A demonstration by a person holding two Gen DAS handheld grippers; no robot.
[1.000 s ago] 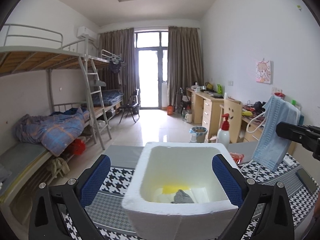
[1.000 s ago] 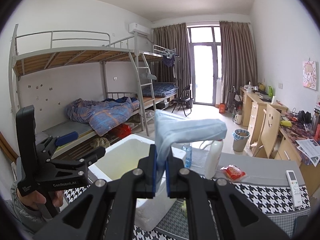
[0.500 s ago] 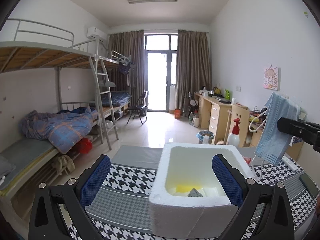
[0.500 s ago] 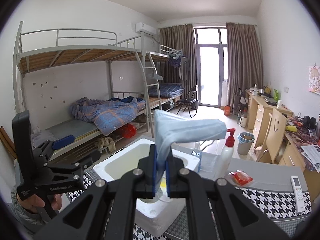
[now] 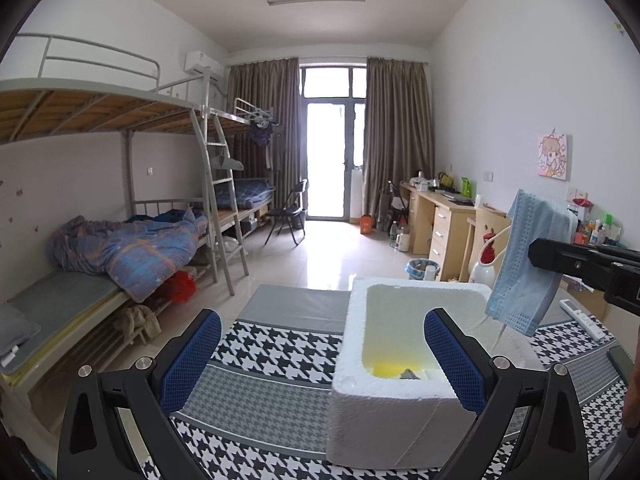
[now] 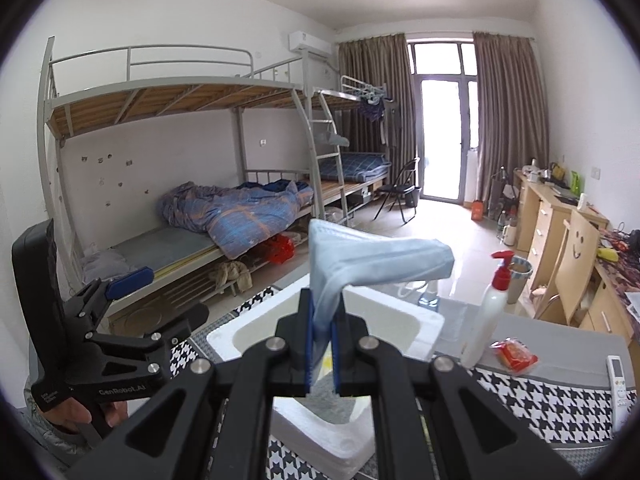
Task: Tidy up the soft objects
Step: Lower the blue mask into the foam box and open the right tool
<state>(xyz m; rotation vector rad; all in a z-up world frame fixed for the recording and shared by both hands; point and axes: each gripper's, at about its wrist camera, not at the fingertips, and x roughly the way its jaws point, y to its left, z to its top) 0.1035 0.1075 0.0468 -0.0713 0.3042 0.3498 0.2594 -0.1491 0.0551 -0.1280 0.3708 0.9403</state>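
**Q:** Mask location relative to the grippers, anyone?

**A:** Light blue face mask is pinched between the blue pads of the right gripper, clamped tight on its lower edge. The rest of it is folded up and over to the right, above the fingertips. In the left wrist view the same mask is seen draped off the black right gripper, hanging over the right rear corner of the white foam box, not touching it as far as can be told.

**Q:** And the left one?

**A:** Left gripper is spread wide with nothing held. Its right pad sits in front of the box opening, its left pad over the houndstooth table cover. From the right wrist view it is held up at the left of the box by a hand wrapped around the handle, fingers pointing right toward the box.

**Q:** Anything in the box?

**A:** Something yellow and a small grey item are seen at the bottom. A white bottle with a red pump, a red packet and a remote are set on the table right of it.
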